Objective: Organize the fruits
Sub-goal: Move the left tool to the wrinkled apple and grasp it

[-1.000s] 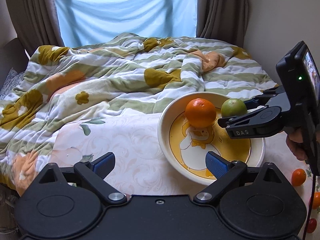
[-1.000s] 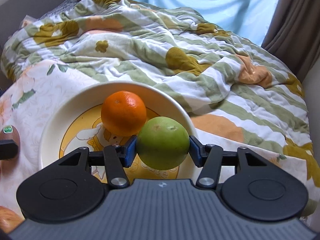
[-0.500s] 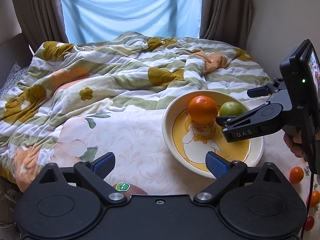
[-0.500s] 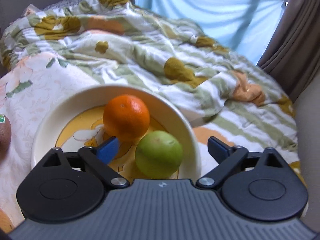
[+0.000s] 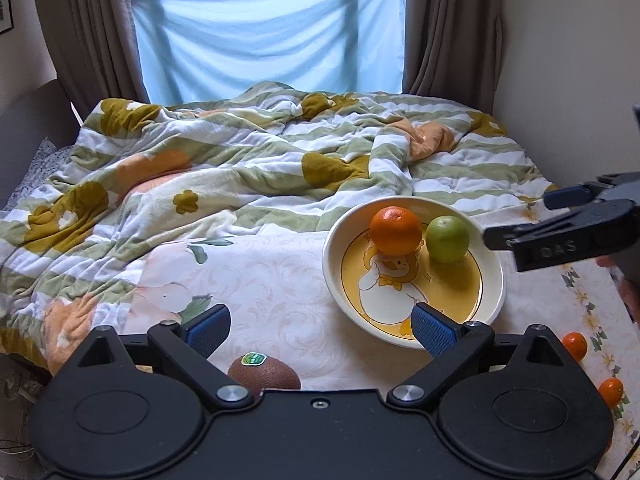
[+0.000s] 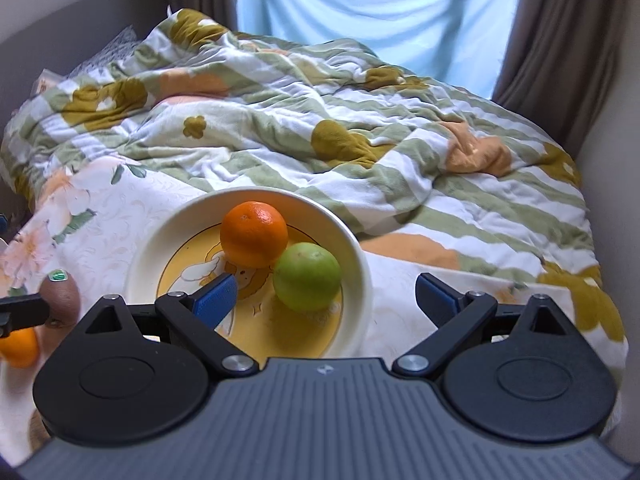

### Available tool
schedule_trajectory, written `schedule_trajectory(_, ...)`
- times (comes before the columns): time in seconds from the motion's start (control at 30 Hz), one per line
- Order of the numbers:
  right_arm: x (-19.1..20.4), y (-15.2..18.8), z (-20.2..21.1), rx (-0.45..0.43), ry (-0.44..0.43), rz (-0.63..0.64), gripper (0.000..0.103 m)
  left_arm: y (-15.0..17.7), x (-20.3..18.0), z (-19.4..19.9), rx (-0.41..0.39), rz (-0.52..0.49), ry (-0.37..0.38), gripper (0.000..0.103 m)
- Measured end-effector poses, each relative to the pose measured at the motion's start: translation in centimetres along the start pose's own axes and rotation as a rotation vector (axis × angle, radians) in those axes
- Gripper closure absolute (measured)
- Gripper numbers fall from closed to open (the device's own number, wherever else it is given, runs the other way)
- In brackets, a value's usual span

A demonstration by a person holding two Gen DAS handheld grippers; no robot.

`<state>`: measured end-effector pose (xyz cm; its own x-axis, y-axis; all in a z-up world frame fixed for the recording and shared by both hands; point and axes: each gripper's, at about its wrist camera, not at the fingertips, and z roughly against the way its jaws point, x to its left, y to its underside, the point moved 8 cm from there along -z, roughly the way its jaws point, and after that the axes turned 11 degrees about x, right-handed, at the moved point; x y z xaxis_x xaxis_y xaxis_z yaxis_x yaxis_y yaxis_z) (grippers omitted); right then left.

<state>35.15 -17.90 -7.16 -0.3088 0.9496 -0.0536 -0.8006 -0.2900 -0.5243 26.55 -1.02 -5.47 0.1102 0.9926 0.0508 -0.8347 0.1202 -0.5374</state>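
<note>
A cream bowl [image 5: 334, 264] with a yellow cartoon centre sits on a flowered bed sheet [image 5: 280, 300], right of centre in the left wrist view. Inside it an orange [image 5: 395, 230] and a green fruit [image 5: 447, 239] rest side by side, touching or nearly so. The left gripper [image 5: 320, 326] fills the bottom of that frame, its blue-padded fingers [image 5: 208, 328] spread wide and holding nothing; the right-hand pad overlaps the bowl's near rim in the picture. A brown kiwi [image 5: 264, 372] with a green sticker lies on the sheet just ahead of the gripper body, at lower centre. The right gripper [image 6: 326, 296] comes in from the right edge of the left view, off to the side of the bowl; in its own view its fingers [image 6: 216, 300] are also spread and empty, with the green fruit [image 6: 307, 276] and the orange [image 6: 254, 233] showing between them, untouched. Two small oranges [image 5: 575, 346] lie at the lower right edge of the left view. A rumpled green-and-white striped blanket [image 5: 240, 176] covers the bed behind, below a window hung with a pale blue cloth [image 5: 268, 36] and brown curtains [image 5: 88, 28].
</note>
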Motion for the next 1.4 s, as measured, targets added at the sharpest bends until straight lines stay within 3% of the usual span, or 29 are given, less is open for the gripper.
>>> schedule_trajectory(0.33, -0.1, 4.3, 8.2, -0.036, 0.009, -0.065, 0.0, 2.4, -0.1, 4.8, -0.06, 0.047, -0.024, 0.004)
schedule_trajectory(0.73, 1.3, 11.2, 14.7, -0.072, -0.013, -0.122, 0.0, 8.2, -2.5, 8.3, -0.064, 0.068, -0.036, 0.004)
schedule_trajectory(1.07, 1.6, 17.6, 15.0, -0.039, 0.04, -0.177, 0.0, 11.7, -3.4, 6.9, -0.065, 0.041, -0.041, 0.004)
schedule_trajectory(1.4, 1.0, 23.5, 11.4, -0.005, 0.087, -0.302, 0.0, 14.0, -4.9, 1.8, -0.083, -0.042, -0.029, 0.004)
